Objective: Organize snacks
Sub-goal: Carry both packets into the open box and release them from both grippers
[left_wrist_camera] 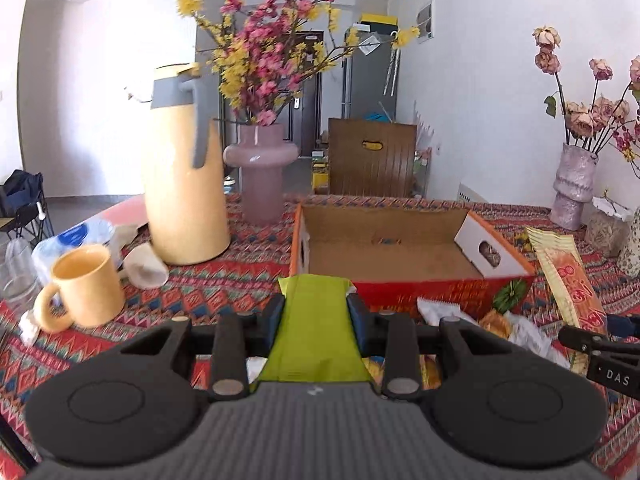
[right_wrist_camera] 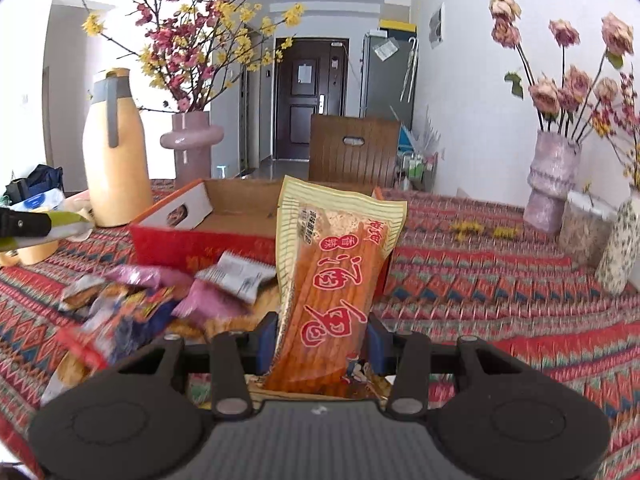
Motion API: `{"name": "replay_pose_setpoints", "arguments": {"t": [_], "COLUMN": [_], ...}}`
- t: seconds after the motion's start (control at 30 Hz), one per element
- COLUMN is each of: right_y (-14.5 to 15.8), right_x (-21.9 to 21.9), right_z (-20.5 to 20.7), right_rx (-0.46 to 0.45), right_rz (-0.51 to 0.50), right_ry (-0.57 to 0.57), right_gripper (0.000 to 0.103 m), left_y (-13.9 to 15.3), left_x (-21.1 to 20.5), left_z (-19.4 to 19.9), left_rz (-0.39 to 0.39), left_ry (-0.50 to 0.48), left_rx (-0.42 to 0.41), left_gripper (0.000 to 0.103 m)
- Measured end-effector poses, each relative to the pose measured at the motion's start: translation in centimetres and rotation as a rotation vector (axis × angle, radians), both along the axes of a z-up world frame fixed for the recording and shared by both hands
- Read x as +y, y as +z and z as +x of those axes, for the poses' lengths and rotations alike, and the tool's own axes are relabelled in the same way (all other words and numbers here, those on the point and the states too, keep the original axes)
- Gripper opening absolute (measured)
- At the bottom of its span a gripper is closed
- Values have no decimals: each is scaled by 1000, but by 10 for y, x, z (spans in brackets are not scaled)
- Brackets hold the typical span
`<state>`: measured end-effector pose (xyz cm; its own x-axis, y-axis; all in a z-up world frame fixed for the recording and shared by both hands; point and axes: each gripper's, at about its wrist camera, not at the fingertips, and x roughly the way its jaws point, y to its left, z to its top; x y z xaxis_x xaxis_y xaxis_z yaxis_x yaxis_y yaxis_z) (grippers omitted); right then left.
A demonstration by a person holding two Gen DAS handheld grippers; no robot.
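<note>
Left gripper [left_wrist_camera: 316,314]: clenched on a green packet [left_wrist_camera: 316,328], pads pressing both its sides, packet held above the tablecloth [left_wrist_camera: 224,284] and just short of the near wall of the box [left_wrist_camera: 404,286].

Right gripper [right_wrist_camera: 322,338]: grasping an orange packet [right_wrist_camera: 334,280] of long sticks, packet standing upright between the pads, its cream top edge overlapping the box's [right_wrist_camera: 224,216] far part in the right wrist view. Same packet [left_wrist_camera: 568,276] seen in the left wrist view to the right of the box, with the right gripper's black finger [left_wrist_camera: 592,344] at the frame edge.

Box: open-topped cardboard, red and orange outside, plain brown inside, apparently bare, though the near floor is hidden behind its wall.

Snack pile [right_wrist_camera: 160,296] lying loose on the cloth near the box, left of the right gripper: pink, white and dark wrappers, blurred, kinds not readable.

Far left of the box: yellow jug [left_wrist_camera: 184,184] with grey handle, pink vase [left_wrist_camera: 262,176] of blossom behind it, yellow mug [left_wrist_camera: 86,286] nearer. Far right: a pale vase [right_wrist_camera: 550,184] of dried roses.
</note>
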<state>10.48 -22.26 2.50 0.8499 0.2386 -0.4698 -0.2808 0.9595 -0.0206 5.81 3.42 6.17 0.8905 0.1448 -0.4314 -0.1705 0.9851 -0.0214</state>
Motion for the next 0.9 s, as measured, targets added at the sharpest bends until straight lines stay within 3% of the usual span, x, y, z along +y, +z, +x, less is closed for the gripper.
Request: {"name": "replay_pose_setpoints", "arguments": {"t": [0.27, 0.43, 0.7, 0.9], "right_y": [25, 29, 11, -13], "right_x": [17, 34, 52, 49], "right_z": [64, 114, 187, 209], "right_rx": [-34, -3, 75, 82], "right_rz": [-21, -10, 21, 56], "right_ry": [14, 24, 0, -14], "right_gripper": [44, 44, 44, 44], "left_y": [14, 11, -11, -34], "left_x": [-6, -8, -5, -5], "left_z": [68, 113, 179, 200], "left_rz": [3, 8, -9, -11], "left_ry": [-3, 8, 36, 38], "left_rx": [-27, -17, 36, 69], "left_gripper": [34, 34, 34, 35]}}
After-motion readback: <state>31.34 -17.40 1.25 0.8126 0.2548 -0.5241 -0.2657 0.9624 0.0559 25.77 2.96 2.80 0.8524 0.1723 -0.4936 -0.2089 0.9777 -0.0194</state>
